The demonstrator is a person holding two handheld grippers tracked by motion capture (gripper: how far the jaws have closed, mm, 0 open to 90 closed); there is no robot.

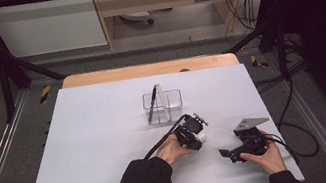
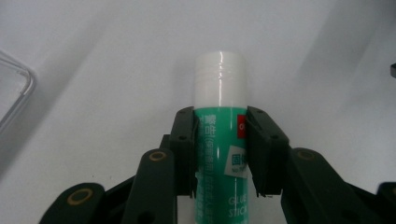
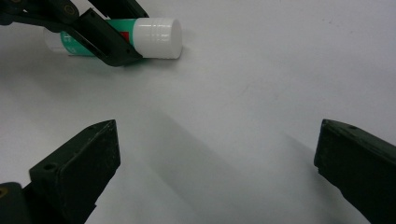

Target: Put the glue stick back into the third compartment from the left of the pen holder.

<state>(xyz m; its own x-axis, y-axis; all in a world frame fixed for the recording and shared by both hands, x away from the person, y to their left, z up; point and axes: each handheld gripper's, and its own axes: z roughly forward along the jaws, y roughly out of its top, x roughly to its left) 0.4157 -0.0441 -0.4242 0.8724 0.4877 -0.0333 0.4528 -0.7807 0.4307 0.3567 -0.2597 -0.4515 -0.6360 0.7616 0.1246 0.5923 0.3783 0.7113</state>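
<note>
Two grippers low over the white tabletop [image 1: 107, 132] from the high view: left gripper [image 1: 198, 137] near the middle, clamped on a glue stick [image 1: 200, 138] lying flat, white cap end pointing right, toward the right gripper [image 1: 226, 153], long axis roughly across the tabletop. Just beyond, a clear organiser box [image 1: 163, 106] with a dark pen [image 1: 152, 103] leaning inside, well apart from the right gripper

From the left gripper view: fingers [image 2: 185, 140] pressed on both sides of the green body of the glue stick [image 2: 219, 140], long axis running straight away from the camera, white cap [image 2: 220, 77] farthest out and past the fingertips. Readable on the label: "GLUE STICK" partly cut off, plus small Chinese characters too fine to read. Corner of the clear organiser box [image 2: 14, 88] at far left

From the right gripper view: own fingers [image 3: 77, 161] spread wide, nothing between them, bare tabletop [image 3: 233, 116] below. Farther off, glue stick [image 3: 140, 37] lying level, cap end pointing right, gripped by the left gripper [image 3: 93, 32]
</note>
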